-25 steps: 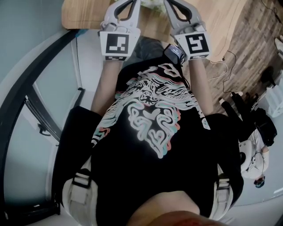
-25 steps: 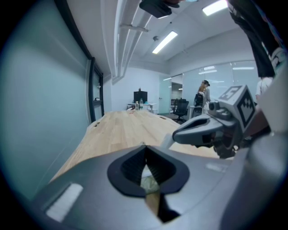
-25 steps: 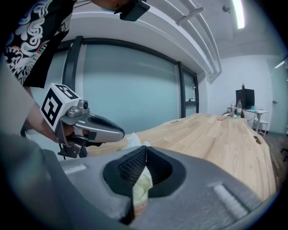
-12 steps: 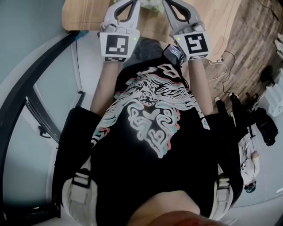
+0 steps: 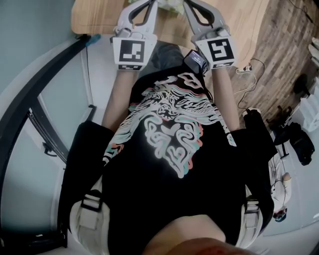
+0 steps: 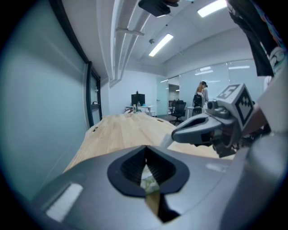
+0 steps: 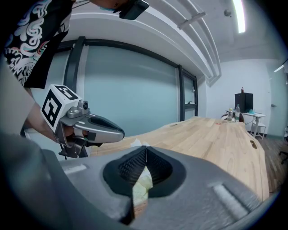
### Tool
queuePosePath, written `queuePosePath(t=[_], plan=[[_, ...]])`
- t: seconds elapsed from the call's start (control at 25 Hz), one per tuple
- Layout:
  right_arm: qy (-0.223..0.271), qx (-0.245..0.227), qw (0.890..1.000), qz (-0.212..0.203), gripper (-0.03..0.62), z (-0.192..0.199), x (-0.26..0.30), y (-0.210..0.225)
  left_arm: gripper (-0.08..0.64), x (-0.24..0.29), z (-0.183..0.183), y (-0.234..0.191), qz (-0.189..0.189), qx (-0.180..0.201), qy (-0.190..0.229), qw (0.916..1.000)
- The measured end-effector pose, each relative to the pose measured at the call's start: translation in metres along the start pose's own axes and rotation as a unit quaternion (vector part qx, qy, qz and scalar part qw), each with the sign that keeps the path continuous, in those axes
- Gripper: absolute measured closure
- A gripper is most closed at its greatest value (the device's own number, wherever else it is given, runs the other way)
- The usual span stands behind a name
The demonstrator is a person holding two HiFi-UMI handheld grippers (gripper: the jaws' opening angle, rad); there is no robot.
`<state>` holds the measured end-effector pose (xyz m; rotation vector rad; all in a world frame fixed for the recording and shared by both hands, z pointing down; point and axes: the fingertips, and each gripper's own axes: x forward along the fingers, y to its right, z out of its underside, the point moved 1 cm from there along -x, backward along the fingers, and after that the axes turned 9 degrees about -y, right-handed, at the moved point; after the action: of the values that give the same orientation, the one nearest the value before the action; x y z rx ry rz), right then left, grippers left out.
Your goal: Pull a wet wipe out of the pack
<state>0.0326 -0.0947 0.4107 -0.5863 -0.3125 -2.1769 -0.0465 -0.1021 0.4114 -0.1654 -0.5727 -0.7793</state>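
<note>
Head view: looking steeply down on left gripper (image 5: pixel 141 10) and right gripper (image 5: pixel 199 10), side by side over the near edge of a wooden table (image 5: pixel 94 20), both pointing away from the body, tips angled slightly inward. Between their tips, at the top frame edge, a pale green-white wipe pack (image 5: pixel 170 5), mostly cut off. Can't read its long axis or which way it points from that sliver.

Left gripper view: jaws clenched, tips meeting in one thin line, nothing pinched. Pack just beyond, glimpsed through the gap below the tips, with the right gripper close by on the right.

Right gripper view: same again — jaws pressed together, empty. Pale pack showing through the gap just ahead, with a crumpled white wipe (image 7: pixel 134 143) poking up just past the jaw tops.
</note>
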Motion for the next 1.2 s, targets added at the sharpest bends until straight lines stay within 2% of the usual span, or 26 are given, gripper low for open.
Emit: queuePosePath(t=[0.64, 1.2], plan=[[0.011, 0.005, 1.0, 0.011, 0.591, 0.004, -0.013, 0.003, 0.572, -0.005, -0.001, 0.008, -0.001, 0.008, 0.001, 1.0], [0.016, 0.004, 1.0, 0.026, 0.591, -0.008, -0.033, 0.003, 0.572, -0.015, -0.02, 0.011, -0.003, 0.023, 0.015, 0.9996]])
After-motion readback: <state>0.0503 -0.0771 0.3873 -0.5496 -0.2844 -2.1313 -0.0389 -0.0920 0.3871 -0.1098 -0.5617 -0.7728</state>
